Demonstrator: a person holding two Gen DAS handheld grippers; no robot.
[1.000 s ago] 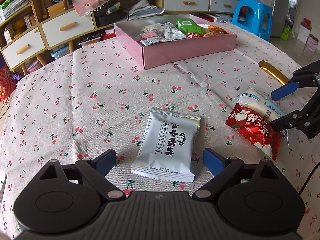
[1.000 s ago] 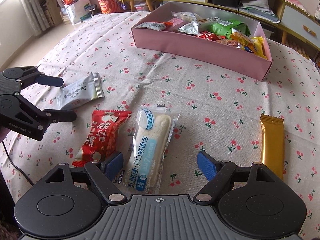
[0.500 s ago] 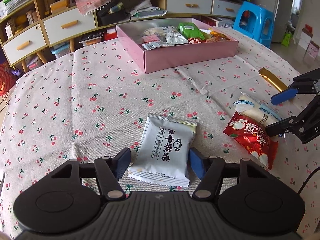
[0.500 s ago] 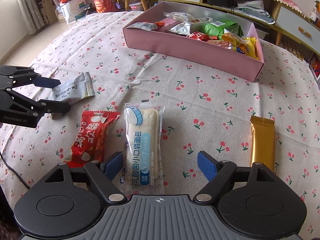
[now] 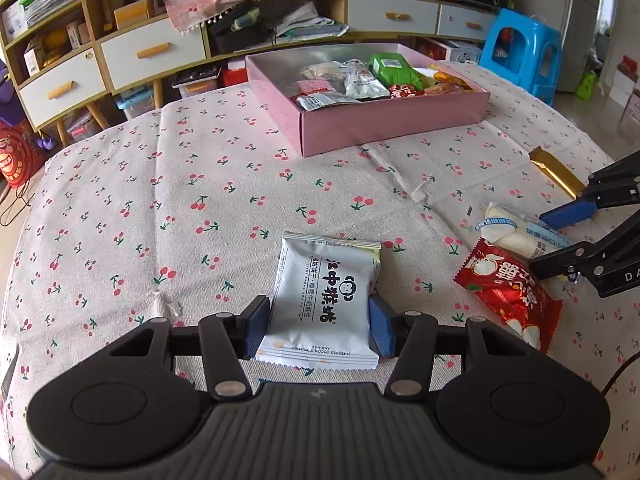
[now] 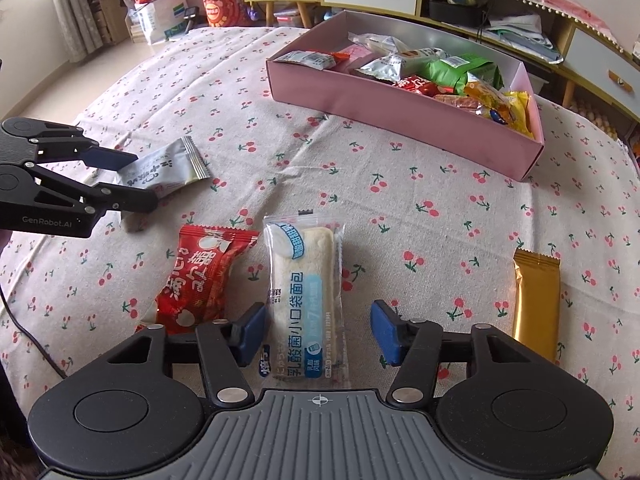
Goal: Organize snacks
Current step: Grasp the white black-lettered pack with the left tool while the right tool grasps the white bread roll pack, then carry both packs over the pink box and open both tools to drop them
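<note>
Two handheld grippers work over a round table draped in a cream cotton cloth printed with red cherries. Toward the upper right of the left wrist view sits a long shallow pink cardboard box, already holding a jumble of wrapped snacks.

Four packets remain loose on the cloth. In the right wrist view, from left to right, they are a silver-white foil biscuit packet with black lettering, a red crinkled plastic snack pouch, a clear-wrapped white bread roll with a blue label, and a slim gold foil bar at right.

At bottom centre of its own view, the left gripper now has both blue pads pressed against the sides of the silver-white packet; a second ago they stood wide on either side of it. That packet looks gripped and ready to lift toward the box (it still appears to rest on the cloth).

Meanwhile the right gripper has narrowed around the bread roll, its left pad near the wrapper and its right pad still apart, so nothing is pinched yet.
</note>
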